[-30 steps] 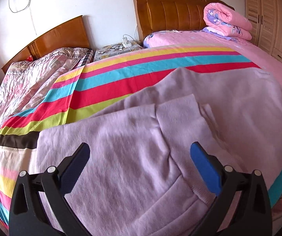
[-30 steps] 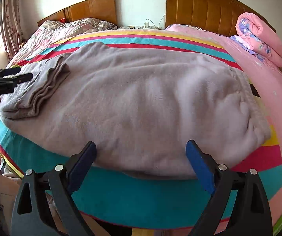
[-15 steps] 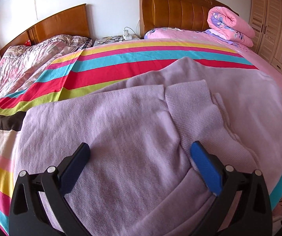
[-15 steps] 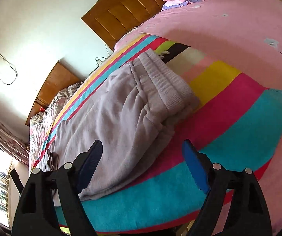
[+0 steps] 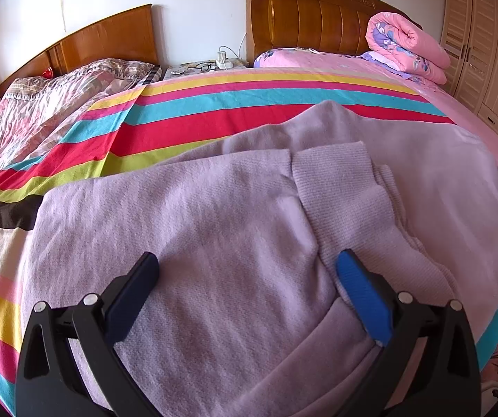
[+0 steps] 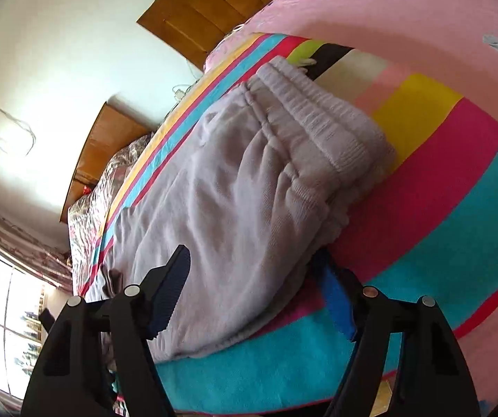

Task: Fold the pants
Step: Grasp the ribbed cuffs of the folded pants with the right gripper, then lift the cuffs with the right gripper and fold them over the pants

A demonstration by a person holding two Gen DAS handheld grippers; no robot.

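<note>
Lilac fleece pants (image 5: pixel 214 229) lie flat on the striped bedspread (image 5: pixel 214 118), their ribbed leg cuffs (image 5: pixel 336 180) folded back on top. My left gripper (image 5: pixel 249 271) hovers open just above the cloth beside the cuffs, nothing between its fingers. In the right wrist view the pants (image 6: pixel 235 180) run away from me, with the elastic waistband (image 6: pixel 318 114) at the upper right. My right gripper (image 6: pixel 252 278) is rolled and straddles the near thick edge of the pants. Its jaws are closing: one finger is over the cloth, the other at the edge against the bedspread (image 6: pixel 440 229).
A rolled pink quilt (image 5: pixel 409 48) and a pillow lie by the wooden headboard (image 5: pixel 311 17). A second bed with a floral cover (image 5: pixel 47 111) stands to the left, and a wardrobe (image 5: pixel 485 52) to the right. The bed's front edge is right under my grippers.
My right gripper swung to the waistband side, rolled strongly and moved in onto the pants' near edge, its jaws narrowing. The left gripper stayed over the cuffs with only a slight roll.
</note>
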